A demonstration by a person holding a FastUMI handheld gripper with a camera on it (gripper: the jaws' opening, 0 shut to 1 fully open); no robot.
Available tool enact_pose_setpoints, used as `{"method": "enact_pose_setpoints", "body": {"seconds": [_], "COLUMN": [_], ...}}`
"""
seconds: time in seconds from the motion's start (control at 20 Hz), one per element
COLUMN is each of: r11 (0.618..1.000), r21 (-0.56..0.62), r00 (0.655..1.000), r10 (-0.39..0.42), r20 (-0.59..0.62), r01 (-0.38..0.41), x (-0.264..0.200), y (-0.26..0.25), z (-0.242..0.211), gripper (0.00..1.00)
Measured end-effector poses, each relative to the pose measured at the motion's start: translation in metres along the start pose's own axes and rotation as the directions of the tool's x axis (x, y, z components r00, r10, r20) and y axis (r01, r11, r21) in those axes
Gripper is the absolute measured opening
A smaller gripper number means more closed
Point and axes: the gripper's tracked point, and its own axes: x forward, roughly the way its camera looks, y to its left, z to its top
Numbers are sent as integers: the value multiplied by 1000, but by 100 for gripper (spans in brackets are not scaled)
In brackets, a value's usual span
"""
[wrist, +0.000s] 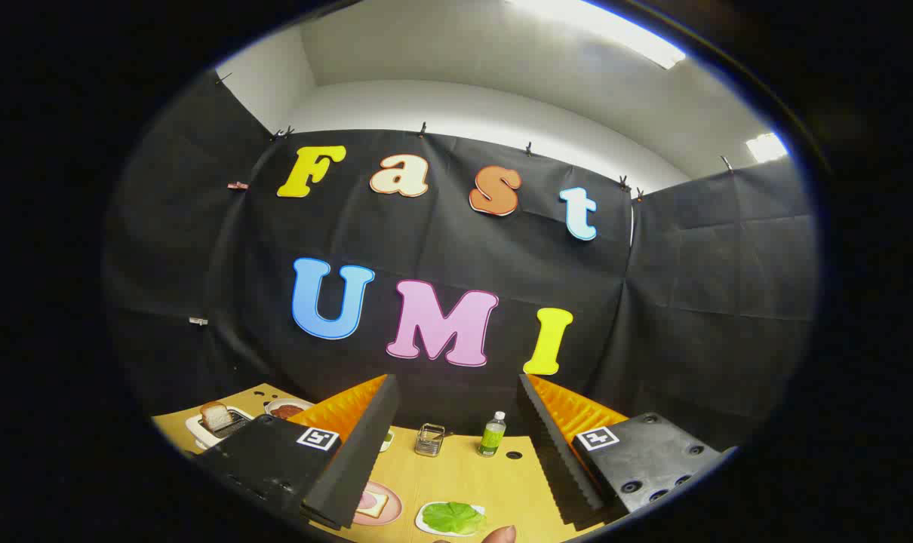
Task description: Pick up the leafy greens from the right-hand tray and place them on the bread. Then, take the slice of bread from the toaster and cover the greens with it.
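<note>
Table (pixel 456 471): light wooden top under me, running back to the black booth wall at 12 o'clock; everything in play sits on it.
Claw (pixel 456 445): I hold it high and level, fingers spread wide with nothing between them, pointing over the table, not down at it.
Toaster (pixel 216 427): white, far off at 10 o'clock beyond my left finger, with the bread slice (pixel 215 414) standing up out of its slot.
Right-hand tray (pixel 428 524): small white dish close in at about 6 o'clock, low between my fingers; the leafy greens (pixel 453 516) lie on it in one bunch.
Pink plate (pixel 390 509): just left of the greens' tray, at 7 o'clock, carrying the base bread (pixel 372 504) with what looks like a topping already on it.
Extras: a dish of something dark (pixel 287 409) near the toaster, a small wire holder (pixel 429 440) and a green bottle (pixel 492 434) at 12 o'clock by the wall.
Progress: I judge nothing done; greens are on their tray, base bread uncovered, slice in the toaster. Both steps remain.
Hard to see: my left finger cuts off part of the pink plate; a fingertip (pixel 499 535) pokes in below the tray; the topping is too small to name.
</note>
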Motion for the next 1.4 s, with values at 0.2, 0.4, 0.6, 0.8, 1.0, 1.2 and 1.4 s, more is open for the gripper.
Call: {"method": "enact_pose_setpoints", "body": {"seconds": [0.2, 0.4, 0.6, 0.8, 1.0, 1.2, 1.4], "r11": [999, 1000, 1000, 1000, 1000, 999, 996], "r21": [30, 21, 5, 1, -3, -22, -36], "r00": [999, 998, 998, 998, 997, 997, 992], "r10": [29, 22, 31, 26, 28, 28, 76], "r20": [-23, -51, -61, -64, -66, -67, -105], "r01": [-28, -21, -31, -26, -28, -29, -80], "x": [1, 0, 0, 2, 4, 4, 11], "y": [9, 11, 15, 15, 15, 15, 18], "z": [-6, -14, -16, -16, -17, -17, -30], "gripper": [98, 98, 98, 98, 98, 98, 98]}}
